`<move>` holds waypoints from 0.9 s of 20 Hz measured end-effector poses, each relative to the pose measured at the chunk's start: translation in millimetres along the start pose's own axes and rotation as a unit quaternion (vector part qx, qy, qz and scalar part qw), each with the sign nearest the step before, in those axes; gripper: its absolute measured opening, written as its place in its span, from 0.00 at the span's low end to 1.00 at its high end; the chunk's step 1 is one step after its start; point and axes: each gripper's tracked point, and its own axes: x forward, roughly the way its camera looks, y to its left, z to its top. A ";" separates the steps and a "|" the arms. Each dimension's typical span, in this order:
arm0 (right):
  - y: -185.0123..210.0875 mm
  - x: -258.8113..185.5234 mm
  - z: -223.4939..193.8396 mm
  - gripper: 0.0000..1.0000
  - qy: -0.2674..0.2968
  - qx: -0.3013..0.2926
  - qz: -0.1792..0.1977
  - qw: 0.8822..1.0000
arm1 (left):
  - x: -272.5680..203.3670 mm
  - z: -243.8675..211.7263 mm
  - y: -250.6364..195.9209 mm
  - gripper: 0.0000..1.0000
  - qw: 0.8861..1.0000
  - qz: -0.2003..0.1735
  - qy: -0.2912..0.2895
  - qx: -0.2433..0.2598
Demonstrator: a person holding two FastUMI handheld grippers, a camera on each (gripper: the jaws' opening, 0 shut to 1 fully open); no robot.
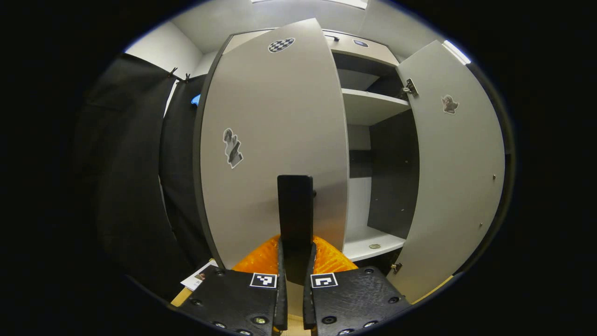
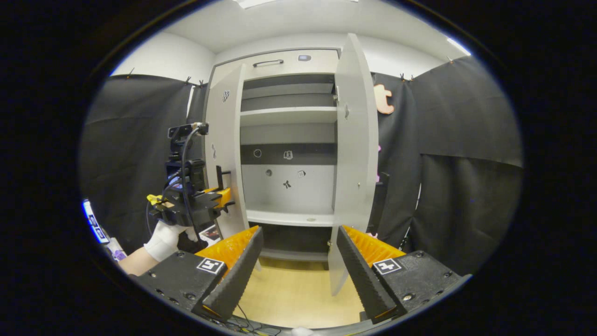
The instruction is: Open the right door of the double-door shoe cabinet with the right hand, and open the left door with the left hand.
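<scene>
Grey-fronted and standing against the booth's back wall, the shoe cabinet [image 2: 289,140] has both doors away from its frame. The right door [image 2: 357,154] is swung wide, nearly edge-on in the right gripper view, so the shelves [image 2: 288,114] and the bare lower compartment show between the two leaves. The right gripper [image 2: 298,261] hangs back from the cabinet with its jaws spread wide and nothing between them, which I judge to mean its door needs no more pulling. The left door [image 1: 273,140] is only partly open, angled out from its hinge side. The left gripper [image 1: 295,261] is closed on that door's dark upright handle [image 1: 295,210], both fingers pressing its sides; from the right gripper view the same tool [image 2: 193,205] appears at the door's edge, held by a gloved hand [image 2: 163,240]. The clamp there gives the pull something to act on, and the door probably has more swing to go.
</scene>
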 end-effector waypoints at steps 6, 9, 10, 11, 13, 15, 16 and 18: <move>1.6 0.6 1.0 1.00 -0.003 0.002 0.012 1.000 | -15.4 -0.2 12.4 0.06 1.000 0.011 0.002 0.004; 6.1 0.7 0.0 1.00 -0.002 0.002 0.018 1.000 | -23.2 0.9 23.8 0.05 1.000 0.021 -0.002 0.003; 8.5 1.5 -0.5 1.00 -0.002 0.003 0.020 1.000 | -27.5 0.5 27.5 0.06 1.000 0.025 -0.001 0.000; 11.0 1.9 -0.4 1.00 -0.002 0.004 0.023 1.000 | -29.6 0.4 30.5 0.06 1.000 0.028 -0.001 0.000; 16.7 3.2 -2.9 1.00 0.000 0.004 0.029 1.000 | -35.7 2.3 38.0 0.05 0.999 0.034 -0.005 0.005; 22.4 3.5 -4.5 1.00 0.002 0.005 0.034 0.999 | -41.1 1.1 47.2 0.05 0.999 0.038 -0.004 0.011; 25.6 3.5 -5.5 1.00 0.002 0.006 0.037 0.999 | -43.7 -0.3 51.6 0.05 0.999 0.039 -0.002 0.010; 32.8 5.5 -6.7 1.00 0.004 0.007 0.042 0.999 | -50.2 -1.1 62.6 0.05 0.999 0.043 0.000 0.002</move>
